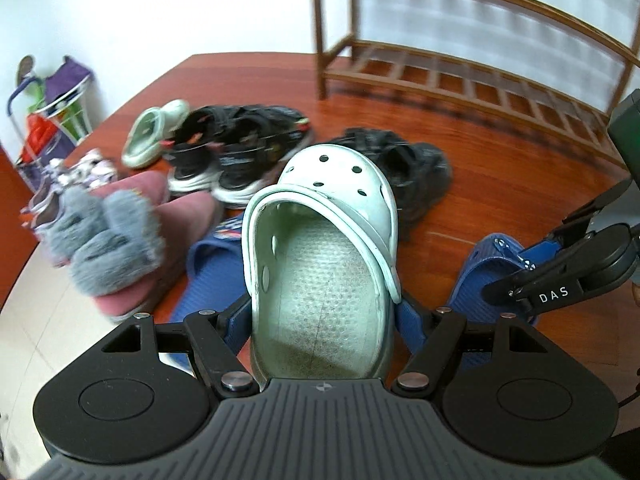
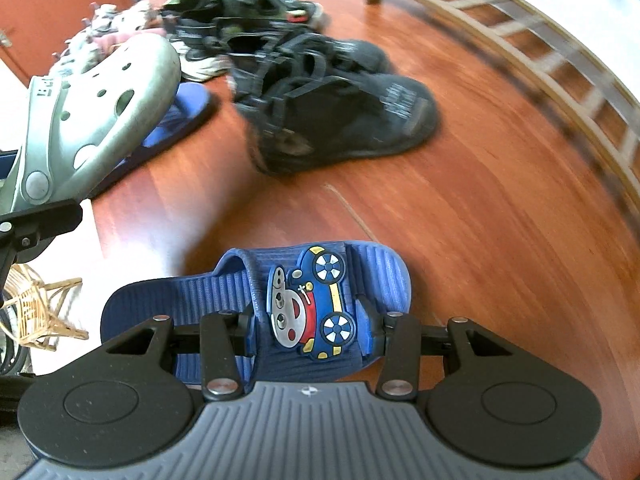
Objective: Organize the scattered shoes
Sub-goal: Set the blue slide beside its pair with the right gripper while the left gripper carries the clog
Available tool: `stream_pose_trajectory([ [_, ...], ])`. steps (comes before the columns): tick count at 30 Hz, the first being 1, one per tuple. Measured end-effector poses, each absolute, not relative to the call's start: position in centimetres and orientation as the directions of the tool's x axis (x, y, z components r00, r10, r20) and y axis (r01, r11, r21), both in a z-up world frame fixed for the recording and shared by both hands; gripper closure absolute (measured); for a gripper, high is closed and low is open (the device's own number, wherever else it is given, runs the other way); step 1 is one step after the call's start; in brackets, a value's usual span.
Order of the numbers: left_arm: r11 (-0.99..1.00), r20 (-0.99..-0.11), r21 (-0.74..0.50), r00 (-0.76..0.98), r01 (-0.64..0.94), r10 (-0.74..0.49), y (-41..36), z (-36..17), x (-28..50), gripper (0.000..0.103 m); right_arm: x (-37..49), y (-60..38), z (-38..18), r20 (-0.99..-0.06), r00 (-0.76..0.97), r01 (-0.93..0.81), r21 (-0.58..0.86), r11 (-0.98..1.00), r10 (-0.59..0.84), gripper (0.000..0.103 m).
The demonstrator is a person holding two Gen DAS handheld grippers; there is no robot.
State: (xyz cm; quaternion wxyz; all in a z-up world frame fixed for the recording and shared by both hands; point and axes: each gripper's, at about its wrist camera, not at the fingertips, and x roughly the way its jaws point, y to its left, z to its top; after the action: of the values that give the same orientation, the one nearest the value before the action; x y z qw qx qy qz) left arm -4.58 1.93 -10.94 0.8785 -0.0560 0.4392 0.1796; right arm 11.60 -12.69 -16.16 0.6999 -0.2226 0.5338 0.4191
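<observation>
Shoes: mostly heaped on the left half of the red-brown table (image 1: 500, 152), 2 lifted clear of it.

Far left: grey furry slippers (image 1: 104, 240) on a pink slipper (image 1: 180, 208). Soft, light, likely to squash under a pinch.

Behind: a second mint clog (image 1: 148, 132) beside black sneakers (image 1: 232, 148). Probably stiffest at the heel.

Centre: mint clog (image 1: 320, 240) in the left gripper (image 1: 324, 312), jaws clamped on both side walls near the heel, toe pointing away. Pale green foam, round vent holes, pebbled footbed, heel strap swung forward over the upper. Probably light and springy, with walls firm enough for that side grip.

Beneath: a blue slide (image 1: 208, 276) lying flat on the table.

Beyond: black strap sandals (image 1: 400, 160). Floppy straps, so better taken by the sole edge.

Right: matching blue slide with a cartoon car (image 2: 304, 300) in the right gripper (image 2: 308, 324), jaws closed across the band over the foot. Ribbed rubber, flexible, light; heel end unsupported and liable to droop.

Far right: empty wooden shoe rack (image 1: 460, 76) at the back of the table, presumably where both go.
</observation>
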Motion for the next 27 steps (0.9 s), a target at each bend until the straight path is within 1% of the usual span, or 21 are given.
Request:
stream_pose_trajectory([
  [8, 0.918, -0.781, 0.076, 0.549, -0.390, 0.298, 7.2, -9.6, -6.1, 0.029, 9.9, -6.4, -16.2, -0.930, 0.064, -0.861, 0.131, 0.491, 0.361, 0.053],
  [16, 0.924, -0.770, 0.093, 0.561, -0.371, 0.303, 12.1, -8.4, -6.3, 0.029, 8.3, -0.5, -17.4, -0.937, 0.058, -0.883, 0.112, 0.455, 0.343, 0.053],
  [20, 0.927, -0.766, 0.097, 0.567, -0.363, 0.303, 13.8, -8.0, -6.3, 0.029, 7.6, 2.0, -18.0, -0.941, 0.074, -0.896, 0.082, 0.436, 0.330, 0.053],
  [24, 0.930, -0.768, 0.096, 0.567, -0.355, 0.296, 15.1, -7.9, -6.2, 0.029, 6.9, 4.3, -18.6, -0.946, 0.125, -0.928, -0.004, 0.373, 0.299, 0.053],
  [27, 0.932, -0.771, 0.095, 0.566, -0.350, 0.291, 15.8, -8.0, -6.1, 0.029, 6.8, 4.9, -18.7, -0.945, 0.135, -0.936, -0.023, 0.350, 0.298, 0.053],
])
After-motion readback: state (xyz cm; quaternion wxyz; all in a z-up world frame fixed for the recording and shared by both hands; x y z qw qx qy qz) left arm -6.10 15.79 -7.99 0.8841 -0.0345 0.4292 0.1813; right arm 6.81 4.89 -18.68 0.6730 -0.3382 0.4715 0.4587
